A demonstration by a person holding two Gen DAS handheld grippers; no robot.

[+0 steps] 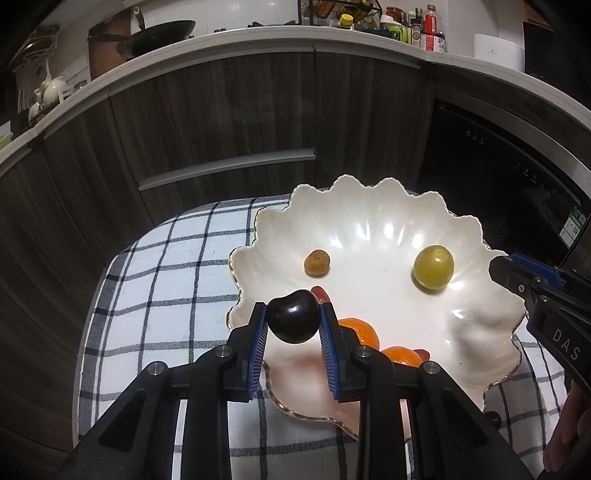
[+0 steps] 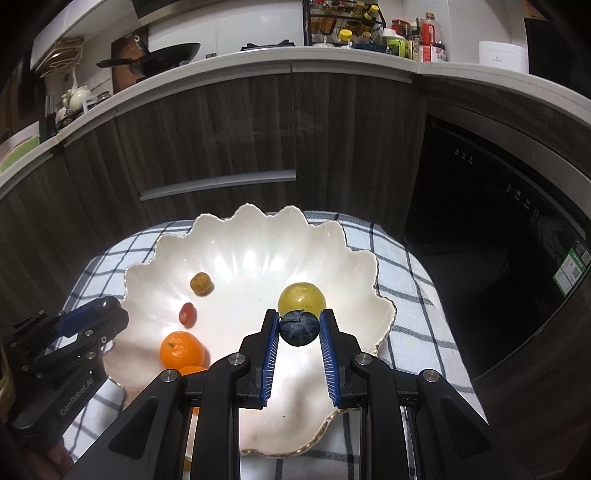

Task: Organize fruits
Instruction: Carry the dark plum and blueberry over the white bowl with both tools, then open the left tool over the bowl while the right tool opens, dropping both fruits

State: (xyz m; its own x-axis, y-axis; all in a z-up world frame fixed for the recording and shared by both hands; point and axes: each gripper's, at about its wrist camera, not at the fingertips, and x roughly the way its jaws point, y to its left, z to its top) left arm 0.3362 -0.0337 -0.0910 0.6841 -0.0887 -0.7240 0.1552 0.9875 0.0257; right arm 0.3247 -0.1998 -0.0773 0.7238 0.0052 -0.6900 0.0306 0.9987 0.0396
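A white scalloped bowl point(image 1: 369, 221) point(image 2: 258, 236) sits on a checked cloth. In it lie a green grape point(image 1: 433, 267) point(image 2: 301, 297), a small brown fruit point(image 1: 317, 262) point(image 2: 201, 283), a small red fruit point(image 2: 187, 313) and two oranges point(image 1: 364, 332) point(image 2: 181, 350). My left gripper point(image 1: 293, 320) is shut on a dark cherry point(image 1: 293, 321) above the bowl's near left rim. My right gripper point(image 2: 298, 328) is shut on a blueberry point(image 2: 298, 328) above the bowl's near right side, just in front of the grape.
The checked cloth point(image 1: 166, 280) point(image 2: 413, 280) covers a small table. Dark wood cabinets point(image 1: 221, 122) and a black appliance point(image 1: 498, 177) stand behind. A worktop above holds a wok point(image 1: 159, 35) and bottles point(image 1: 424, 29).
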